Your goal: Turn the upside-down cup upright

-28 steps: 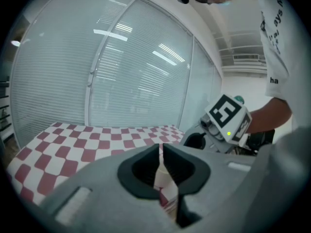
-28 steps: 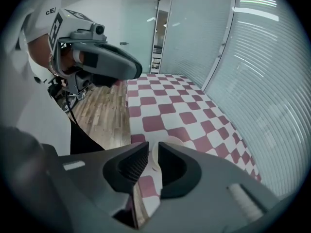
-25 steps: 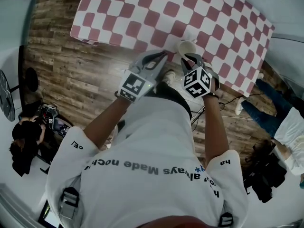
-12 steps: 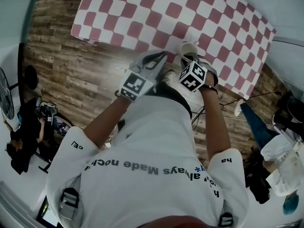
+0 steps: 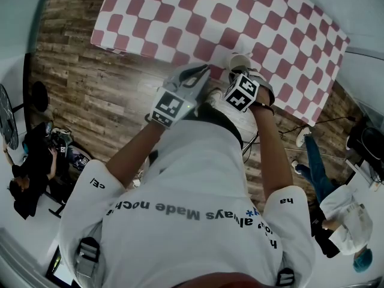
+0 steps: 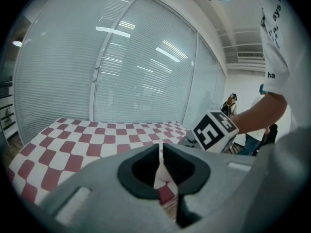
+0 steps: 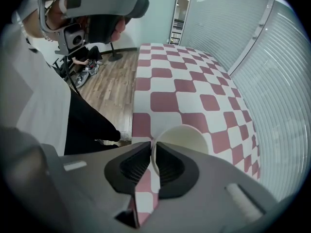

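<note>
My right gripper [image 7: 152, 148] has just been closing and now pinches the wall of the pale cream round cup [image 7: 184, 136], mouth up, on the red-and-white checked tablecloth [image 7: 181, 89]. My left gripper [image 6: 162, 154] is clenched, empty.

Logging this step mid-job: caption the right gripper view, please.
Right gripper, jaws just closed further, pinching the wall of a cream paper cup on a red-and-white checked tablecloth.

A red-and-white checkered tabletop [image 5: 180, 17] stands on a brown wood-plank floor [image 5: 90, 95]. Along its far side, tall glass walls with white horizontal blinds [image 6: 121, 57] reflect ceiling lights.
</note>
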### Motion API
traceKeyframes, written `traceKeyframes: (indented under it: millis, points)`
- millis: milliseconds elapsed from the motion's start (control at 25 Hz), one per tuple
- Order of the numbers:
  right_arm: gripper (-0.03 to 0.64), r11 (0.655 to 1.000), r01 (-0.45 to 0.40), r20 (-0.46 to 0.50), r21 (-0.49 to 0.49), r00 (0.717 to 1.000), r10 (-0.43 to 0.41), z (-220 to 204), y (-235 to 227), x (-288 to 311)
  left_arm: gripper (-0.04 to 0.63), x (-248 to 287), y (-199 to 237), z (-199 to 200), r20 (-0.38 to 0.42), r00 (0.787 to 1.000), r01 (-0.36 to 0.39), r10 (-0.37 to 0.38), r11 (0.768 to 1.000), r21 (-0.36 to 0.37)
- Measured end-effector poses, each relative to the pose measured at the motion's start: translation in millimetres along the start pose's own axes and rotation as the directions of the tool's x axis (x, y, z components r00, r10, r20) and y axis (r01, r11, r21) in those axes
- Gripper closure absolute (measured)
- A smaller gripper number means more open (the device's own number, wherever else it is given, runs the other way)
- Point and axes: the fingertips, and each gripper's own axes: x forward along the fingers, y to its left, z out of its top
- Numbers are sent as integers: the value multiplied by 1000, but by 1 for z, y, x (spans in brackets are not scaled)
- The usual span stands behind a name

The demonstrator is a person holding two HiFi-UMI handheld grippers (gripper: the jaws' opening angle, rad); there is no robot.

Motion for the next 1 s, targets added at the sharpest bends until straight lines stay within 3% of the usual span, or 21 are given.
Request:
traceKeyframes:
  millis: [320,1000]
  points:
    - [592,999,-34,23,32,999,34,-1,-1,-3,569,2,-4,1,-4,1000,7,-7,1000,2]
    - [592,996,65,119,61,990,-72,7,-14,-88,569,0,-13,31,46,999,13,-12,1000,-5]
